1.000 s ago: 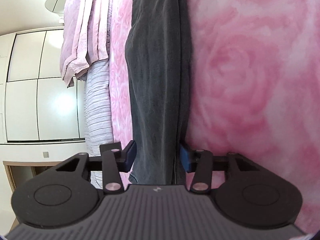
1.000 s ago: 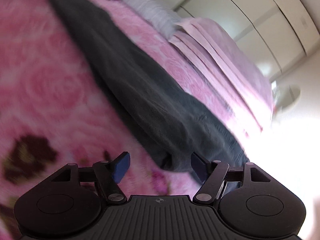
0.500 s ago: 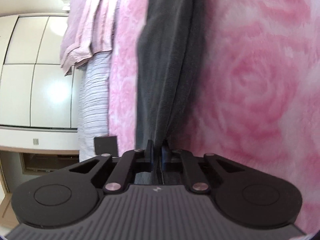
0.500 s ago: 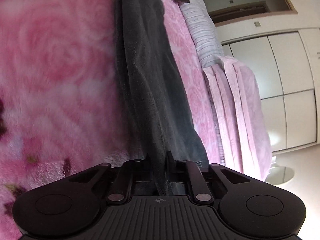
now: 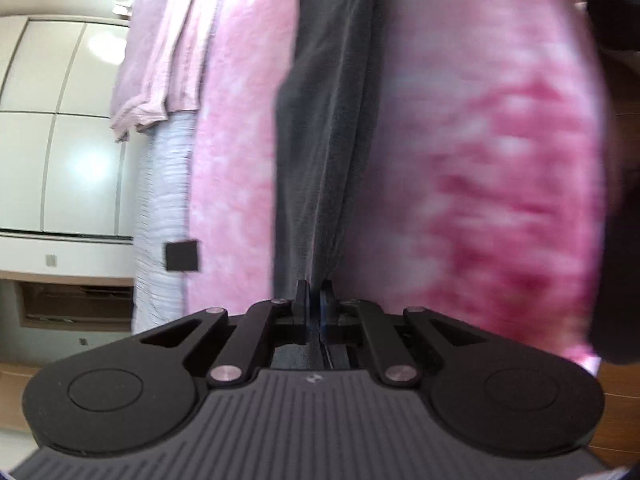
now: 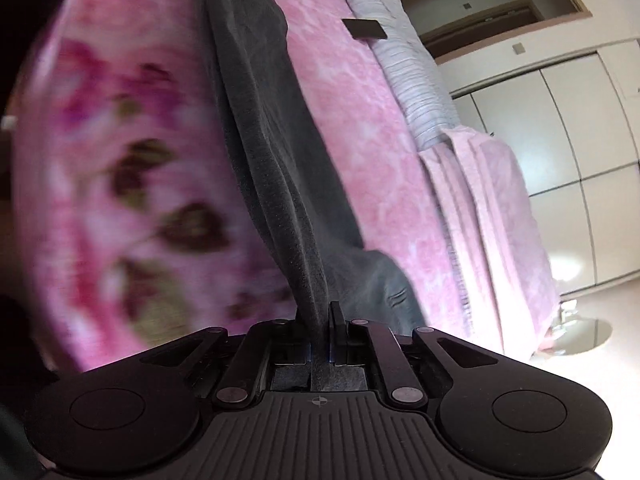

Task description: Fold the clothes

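1. Clamping one end of the dark grey garment (image 5: 324, 128), the left claw (image 5: 314, 300) has its jaws pressed together on the cloth.
2. Pinching the other end of that garment (image 6: 276, 168), the right claw (image 6: 320, 320) is likewise clenched on the fabric.
3. Stretched between the two claws, the garment runs in a long band over the pink rose-patterned blanket (image 5: 480, 184) on the bed.
4. Along the bed's far edge lie a pale pink cloth (image 6: 488, 216), striped grey bedding (image 6: 416, 80) and a small black card (image 6: 365, 28).
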